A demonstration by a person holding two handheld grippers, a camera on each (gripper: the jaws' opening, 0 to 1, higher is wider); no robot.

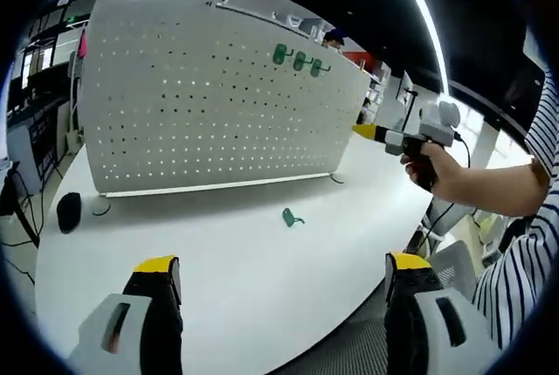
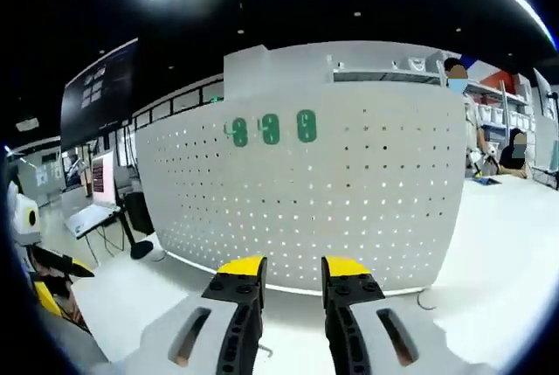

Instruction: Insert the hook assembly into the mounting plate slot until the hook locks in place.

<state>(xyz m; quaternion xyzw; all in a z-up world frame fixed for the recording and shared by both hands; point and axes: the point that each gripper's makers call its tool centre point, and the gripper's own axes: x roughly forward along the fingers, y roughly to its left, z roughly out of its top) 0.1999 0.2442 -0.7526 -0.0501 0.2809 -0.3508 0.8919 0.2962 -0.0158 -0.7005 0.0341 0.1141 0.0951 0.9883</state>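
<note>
The loose green hook (image 1: 292, 217) lies on the white table (image 1: 218, 279) a little in front of the upright white pegboard (image 1: 210, 86), which serves as the mounting plate; it rests low on its side, its length running roughly across the left gripper view, though its exact form is too small to make out; three more green hooks (image 1: 300, 60) already hang in a row near the top of the board, seen also in the right gripper view (image 2: 271, 128). From the left gripper (image 1: 284, 274) the loose hook lies ahead and between the lines of the two yellow-tipped jaws, which stand wide apart and hold nothing; the bare table separates them from it; the right gripper (image 1: 367, 131) appears in that same view, held in a person's hand (image 1: 432, 170) up off the table and near the board's right end, higher than and beyond the hook. In its own view the right gripper (image 2: 293, 270) faces the pegboard squarely; its jaws stand a narrow gap apart with nothing between them. Judging by this, the left gripper looks the better placed for the pick-up, since the hook lies along its line of reach; a black round object (image 1: 69, 211) sits on the table near the board's left end, well apart from the hook.
</note>
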